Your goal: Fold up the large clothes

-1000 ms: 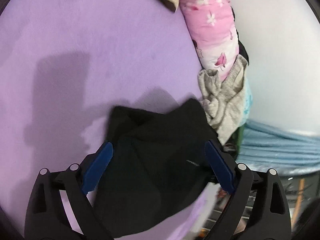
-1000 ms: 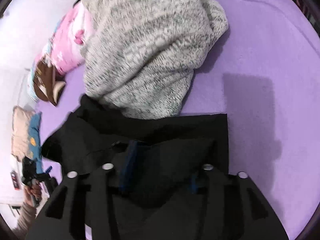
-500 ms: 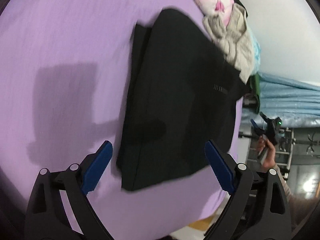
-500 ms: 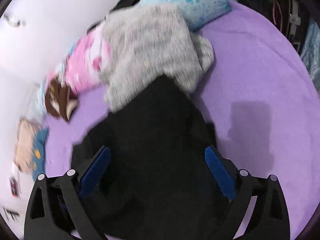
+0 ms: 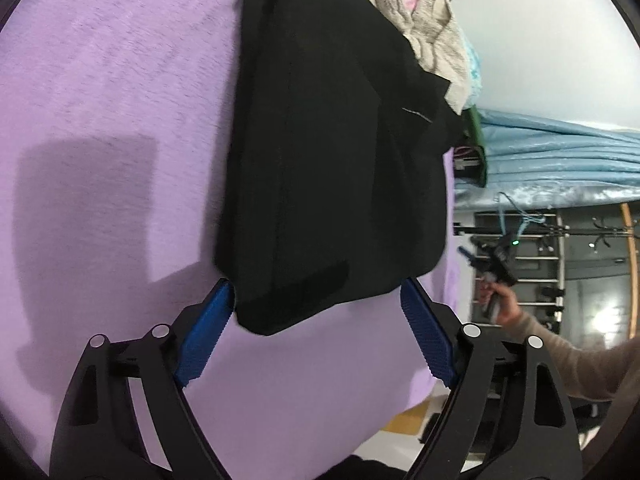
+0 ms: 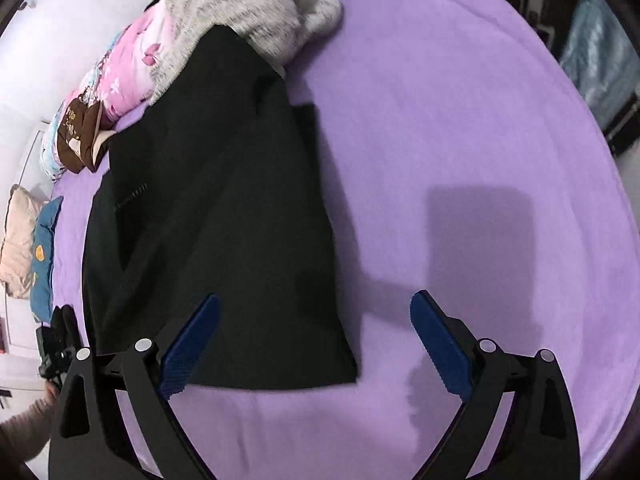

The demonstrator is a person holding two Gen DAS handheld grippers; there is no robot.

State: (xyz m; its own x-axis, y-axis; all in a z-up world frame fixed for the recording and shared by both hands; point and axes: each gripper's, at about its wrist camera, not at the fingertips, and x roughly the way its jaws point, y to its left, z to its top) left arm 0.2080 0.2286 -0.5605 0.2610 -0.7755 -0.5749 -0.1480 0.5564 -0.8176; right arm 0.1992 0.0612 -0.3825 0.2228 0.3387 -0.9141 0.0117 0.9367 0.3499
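A black garment (image 5: 332, 152) lies folded in a long flat rectangle on the purple bed sheet (image 5: 100, 92). My left gripper (image 5: 314, 286) hovers at its near short edge. Its jaws are closing, with the garment's edge between the blue pads (image 5: 204, 332) and no pad pressing on it. In the right wrist view the same garment (image 6: 224, 220) runs away from me. My right gripper (image 6: 314, 298) stands wide open over its near right corner, holding nothing. The garment's far end is tucked under the grey knit sweater (image 6: 240, 4).
A pile of clothes lines the far side: the sweater (image 5: 432, 36), a pink floral piece (image 6: 132, 64) and a brown item (image 6: 80, 136). A hand in a beige sleeve (image 5: 516, 312) holds a dark device beyond the bed's edge. Bare sheet (image 6: 460, 140) lies right of the garment.
My right gripper has let go of the black fabric and opened wide. Both grippers drew back towards the near edge. The garment, bunched before, now lies flat.
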